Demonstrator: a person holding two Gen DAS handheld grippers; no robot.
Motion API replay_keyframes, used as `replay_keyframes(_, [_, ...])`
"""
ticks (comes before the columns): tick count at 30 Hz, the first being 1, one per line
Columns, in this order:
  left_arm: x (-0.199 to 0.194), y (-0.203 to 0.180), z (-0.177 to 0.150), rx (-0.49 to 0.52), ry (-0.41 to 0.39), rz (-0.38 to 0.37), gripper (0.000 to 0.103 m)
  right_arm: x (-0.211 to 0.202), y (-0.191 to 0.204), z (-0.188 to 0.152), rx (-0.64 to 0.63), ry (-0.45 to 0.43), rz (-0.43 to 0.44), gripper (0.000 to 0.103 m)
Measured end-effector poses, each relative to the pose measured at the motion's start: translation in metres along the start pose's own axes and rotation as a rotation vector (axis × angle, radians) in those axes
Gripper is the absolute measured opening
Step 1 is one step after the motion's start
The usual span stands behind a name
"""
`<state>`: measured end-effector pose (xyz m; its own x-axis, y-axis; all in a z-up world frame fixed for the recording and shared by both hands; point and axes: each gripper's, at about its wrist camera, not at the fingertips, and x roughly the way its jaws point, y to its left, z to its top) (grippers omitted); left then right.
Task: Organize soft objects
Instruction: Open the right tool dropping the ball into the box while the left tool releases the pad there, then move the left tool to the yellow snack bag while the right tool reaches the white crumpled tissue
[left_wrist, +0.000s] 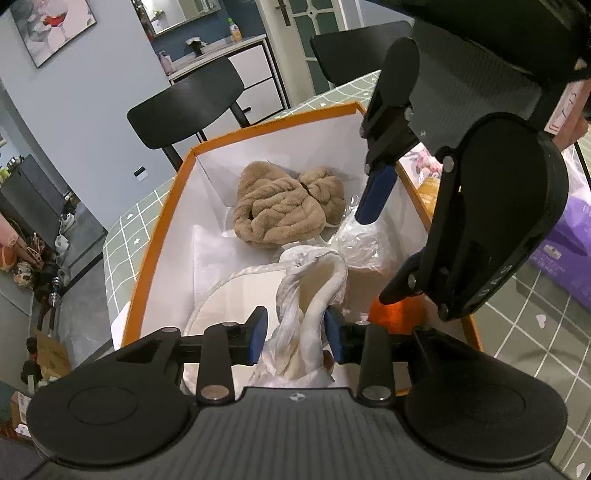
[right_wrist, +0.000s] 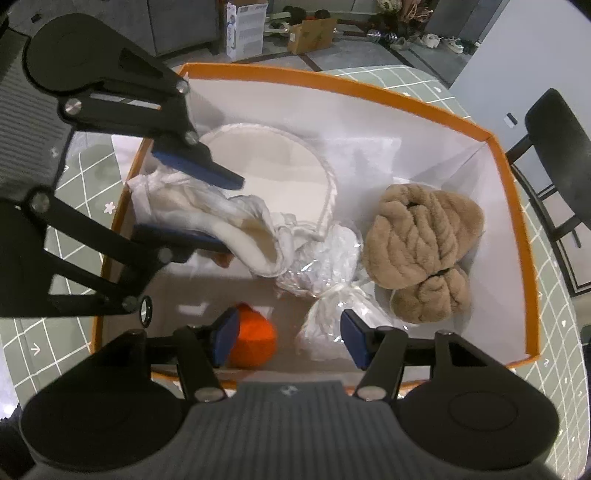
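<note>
From the left wrist, the left gripper (left_wrist: 295, 334) has its jaws partly apart around a white slipper (left_wrist: 317, 295) in crinkled wrapping; the right pad seems to touch it, the left stands clear, so I judge it released, not gripped. The slipper lies at the near end of the orange-rimmed box (left_wrist: 159, 236), a brown fluffy pair (left_wrist: 288, 206) toward the far corner. The slipper could spring up over the near edge if the wrapping snags a pad. This gripper slants down into the box.

From the right wrist, the right gripper (right_wrist: 288, 339) is half open with nothing between its pads, hanging steeply over the near edge of the box (right_wrist: 517, 206). An orange ball (right_wrist: 255, 343) sits by its left pad, a clear plastic bag (right_wrist: 332, 295) by its right; closing could pinch either.
</note>
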<state>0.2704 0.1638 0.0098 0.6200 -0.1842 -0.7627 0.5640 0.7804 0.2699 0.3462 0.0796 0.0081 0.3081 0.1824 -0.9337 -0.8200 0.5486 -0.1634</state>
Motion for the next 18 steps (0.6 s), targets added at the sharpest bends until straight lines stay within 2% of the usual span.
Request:
replay_keyframes(12, [-0.032, -0.007, 0.005, -0.001, -0.021, 0.025, 0.042, -0.030, 0.005, -0.011, 0.004, -0.040, -0.021, 0.060])
replay_keyframes(18, [-0.046, -0.019, 0.008, 0.013, -0.032, 0.024, 0.042, -0.051, 0.014, -0.020, 0.016, -0.088, 0.001, 0.060])
